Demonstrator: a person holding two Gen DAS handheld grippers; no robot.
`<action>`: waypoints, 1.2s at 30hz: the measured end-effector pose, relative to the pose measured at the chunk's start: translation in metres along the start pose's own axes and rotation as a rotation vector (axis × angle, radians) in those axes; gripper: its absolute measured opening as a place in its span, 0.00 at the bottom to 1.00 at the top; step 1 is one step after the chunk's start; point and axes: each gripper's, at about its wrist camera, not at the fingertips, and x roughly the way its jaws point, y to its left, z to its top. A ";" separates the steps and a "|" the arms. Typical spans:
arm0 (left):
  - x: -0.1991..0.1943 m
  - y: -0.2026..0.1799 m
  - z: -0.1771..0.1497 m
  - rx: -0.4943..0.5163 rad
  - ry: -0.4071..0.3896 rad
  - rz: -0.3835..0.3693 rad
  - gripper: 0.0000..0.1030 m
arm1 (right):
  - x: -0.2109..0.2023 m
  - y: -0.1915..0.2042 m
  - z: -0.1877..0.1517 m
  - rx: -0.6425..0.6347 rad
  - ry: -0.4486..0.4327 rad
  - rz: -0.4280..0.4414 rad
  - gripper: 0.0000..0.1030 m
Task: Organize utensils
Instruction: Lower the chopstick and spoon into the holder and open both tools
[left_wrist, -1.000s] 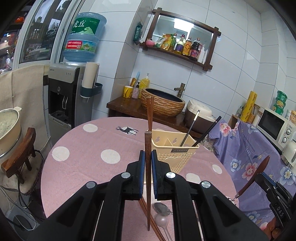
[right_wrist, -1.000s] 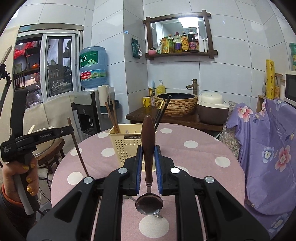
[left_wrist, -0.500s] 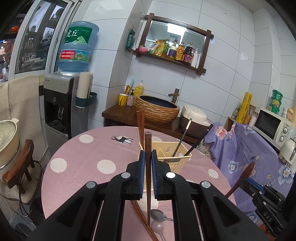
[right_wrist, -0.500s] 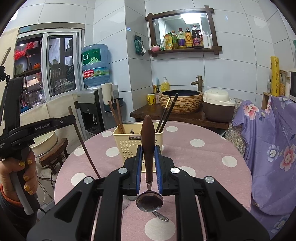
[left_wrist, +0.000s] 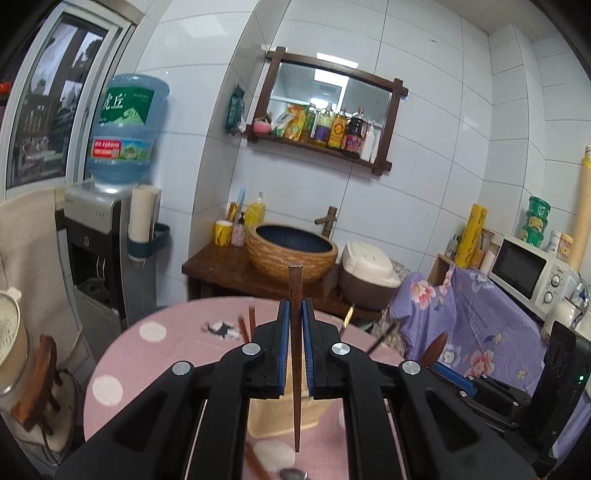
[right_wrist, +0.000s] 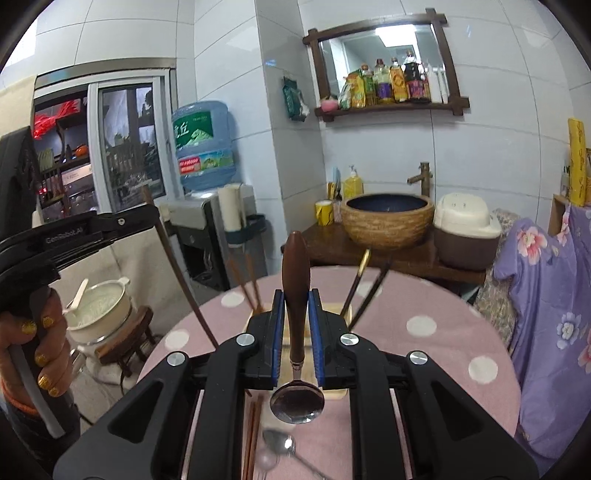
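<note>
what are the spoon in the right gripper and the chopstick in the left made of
Spoon: bowl looks like polished metal, mirror-shiny; its handle seems dark wood or wood-look, smooth brown, semi-gloss. Chopstick: likely wood, reddish brown, matt, with a squared top end.

The clearest lettering is on the blue water jug (left_wrist: 125, 127) atop the dispenser: its green label carries two large white Chinese characters, the second reading "丘", with a line of small white capitals above them that is too fine to make out. Below that green label, a red strip on the same jug (right_wrist: 204, 147) bears white digits, blurred beyond reading. To the left of the jug in the right wrist view, the black arm of the left gripper (right_wrist: 74, 230) shows a faint pale imprint reading "GenRobot.AI". Labels on the bottles (left_wrist: 332, 127) on the mirror shelf, right of the jug, cannot be read.
</note>
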 end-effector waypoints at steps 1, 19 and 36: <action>0.005 -0.003 0.010 0.003 -0.017 0.014 0.08 | 0.007 0.002 0.010 -0.012 -0.014 -0.013 0.14; 0.093 0.014 -0.027 -0.011 0.056 0.144 0.08 | 0.130 -0.002 -0.023 -0.042 0.085 -0.104 0.13; 0.106 0.024 -0.072 -0.022 0.141 0.140 0.08 | 0.141 -0.007 -0.062 -0.057 0.144 -0.104 0.13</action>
